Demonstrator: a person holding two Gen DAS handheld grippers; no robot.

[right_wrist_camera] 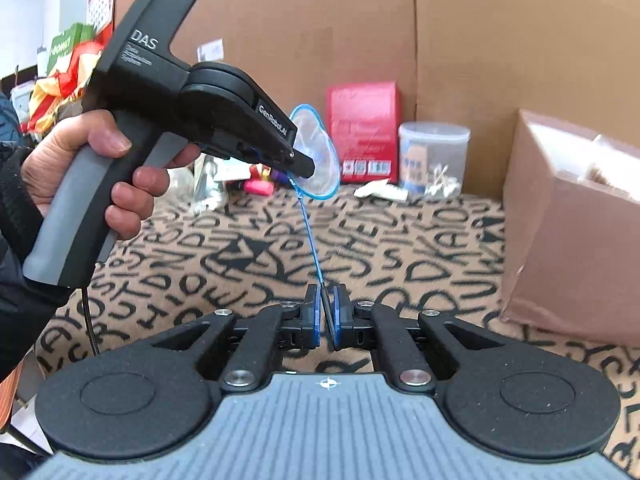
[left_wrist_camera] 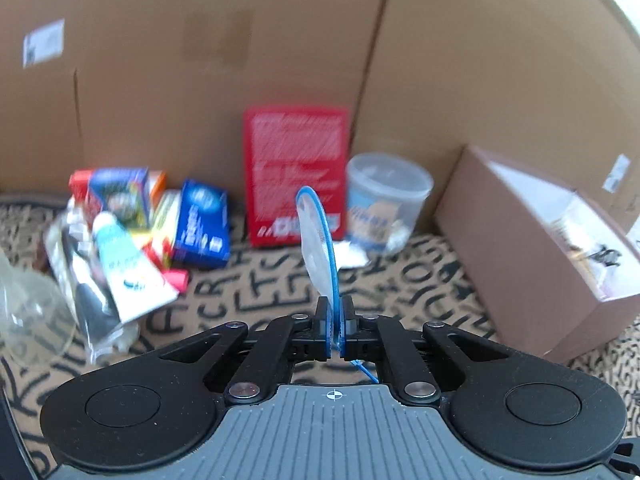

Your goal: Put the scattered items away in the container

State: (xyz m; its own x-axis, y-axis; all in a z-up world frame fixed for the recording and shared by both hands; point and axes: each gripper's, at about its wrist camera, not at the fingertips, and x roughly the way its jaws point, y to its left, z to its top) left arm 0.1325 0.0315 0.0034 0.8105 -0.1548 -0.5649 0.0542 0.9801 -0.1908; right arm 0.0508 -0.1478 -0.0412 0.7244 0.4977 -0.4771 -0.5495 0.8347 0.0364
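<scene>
Left wrist view: left hand-held gripper (left_wrist_camera: pixel 335 322) is closed on the lower edge of a clear pouch with blue rim (left_wrist_camera: pixel 318 240), which stands up edge-on between the fingers. A blue cord (left_wrist_camera: pixel 366 372) trails out below the jaws. Ahead, on the letter-patterned cloth (left_wrist_camera: pixel 256 292), a heap of scattered items lies at left: a white tube (left_wrist_camera: pixel 128 264), a blue carton (left_wrist_camera: pixel 202 226), other small packs. A red box (left_wrist_camera: pixel 296 174) stands against the cardboard wall (left_wrist_camera: pixel 200 60); a clear plastic tub (left_wrist_camera: pixel 382 200) sits just beside it to the right. An open brown cardboard box (left_wrist_camera: pixel 532 240) sits at right, well apart from the heap. Frame is motion-blurred.

Right wrist view: right hand-held gripper (right_wrist_camera: pixel 327 312) is closed, pinching the end of the blue cord (right_wrist_camera: pixel 310 236), which runs taut up to the pouch (right_wrist_camera: pixel 318 152). The left hand-held gripper (right_wrist_camera: pixel 306 170) enters from the left, held by a hand (right_wrist_camera: pixel 80 168), with the pouch clamped at its tip, above the cloth (right_wrist_camera: pixel 240 248). Red box (right_wrist_camera: pixel 362 128) and tub (right_wrist_camera: pixel 434 158) stand behind; brown box (right_wrist_camera: pixel 568 232) at right.
</scene>
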